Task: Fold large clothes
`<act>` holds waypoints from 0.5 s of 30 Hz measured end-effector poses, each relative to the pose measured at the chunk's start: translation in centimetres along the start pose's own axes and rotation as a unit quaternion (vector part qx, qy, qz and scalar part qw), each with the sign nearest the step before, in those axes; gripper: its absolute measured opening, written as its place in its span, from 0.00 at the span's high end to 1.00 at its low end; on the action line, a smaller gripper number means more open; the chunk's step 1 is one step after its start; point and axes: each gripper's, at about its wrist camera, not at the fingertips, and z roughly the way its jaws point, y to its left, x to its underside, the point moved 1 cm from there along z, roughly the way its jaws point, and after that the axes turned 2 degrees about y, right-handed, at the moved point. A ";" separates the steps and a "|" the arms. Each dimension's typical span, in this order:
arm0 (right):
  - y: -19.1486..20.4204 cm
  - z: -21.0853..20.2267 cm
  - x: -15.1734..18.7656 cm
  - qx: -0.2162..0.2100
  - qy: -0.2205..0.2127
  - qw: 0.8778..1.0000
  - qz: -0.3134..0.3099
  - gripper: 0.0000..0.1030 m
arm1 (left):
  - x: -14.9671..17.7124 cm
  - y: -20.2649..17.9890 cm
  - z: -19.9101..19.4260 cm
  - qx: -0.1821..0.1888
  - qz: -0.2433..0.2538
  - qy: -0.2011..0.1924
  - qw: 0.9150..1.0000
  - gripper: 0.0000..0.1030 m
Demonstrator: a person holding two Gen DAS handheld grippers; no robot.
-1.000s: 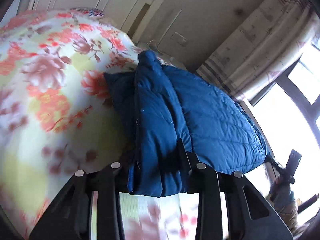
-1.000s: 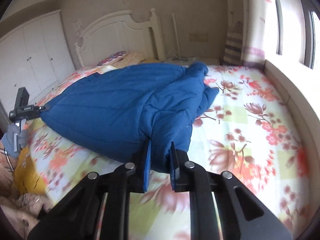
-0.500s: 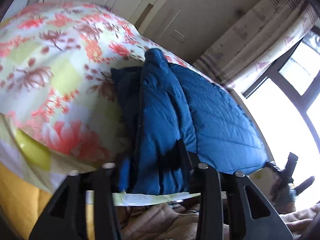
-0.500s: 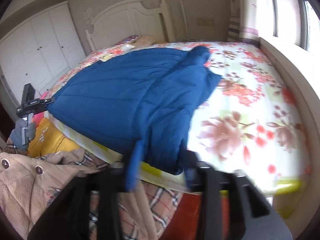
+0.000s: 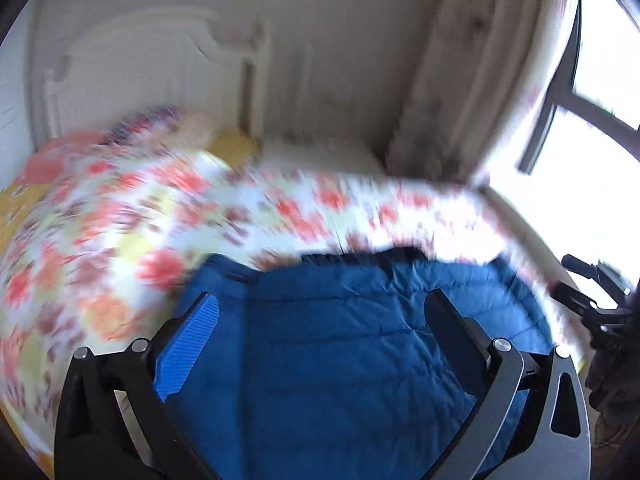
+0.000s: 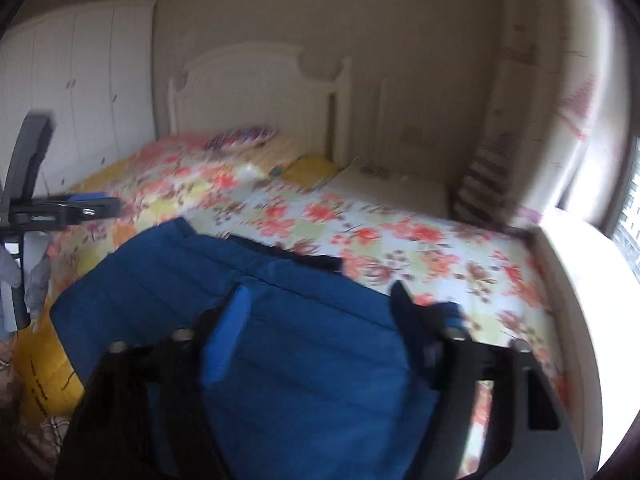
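Note:
A blue quilted jacket lies folded near the foot of the floral bed. My left gripper is open above it, jaws wide apart, nothing held. In the right wrist view the jacket fills the lower middle and my right gripper is open over it, empty. The left gripper shows at the left edge there; the right gripper shows at the right edge of the left wrist view. Both views are motion-blurred.
A white headboard and pillows stand at the far end. White wardrobes are at the left. A curtain and window are at the right. A yellow sheet hangs at the bed's near left corner.
Both grippers have opened and let go of the jacket, which now lies doubled over at the foot of the bed. Both cameras have swung toward the headboard.

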 end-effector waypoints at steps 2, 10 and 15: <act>2.1 3.4 -1.5 0.004 0.038 0.999 -0.029 0.67 | -1.1 -1.4 4.6 -0.030 0.031 0.049 0.998 0.04; 0.7 17.3 1.2 -0.040 0.166 0.985 0.023 0.69 | 1.5 3.7 15.3 -0.039 -0.022 0.102 0.994 0.04; 0.0 17.2 1.5 -0.061 0.157 0.985 0.044 0.68 | 2.1 4.0 15.8 -0.044 -0.019 0.094 0.994 0.04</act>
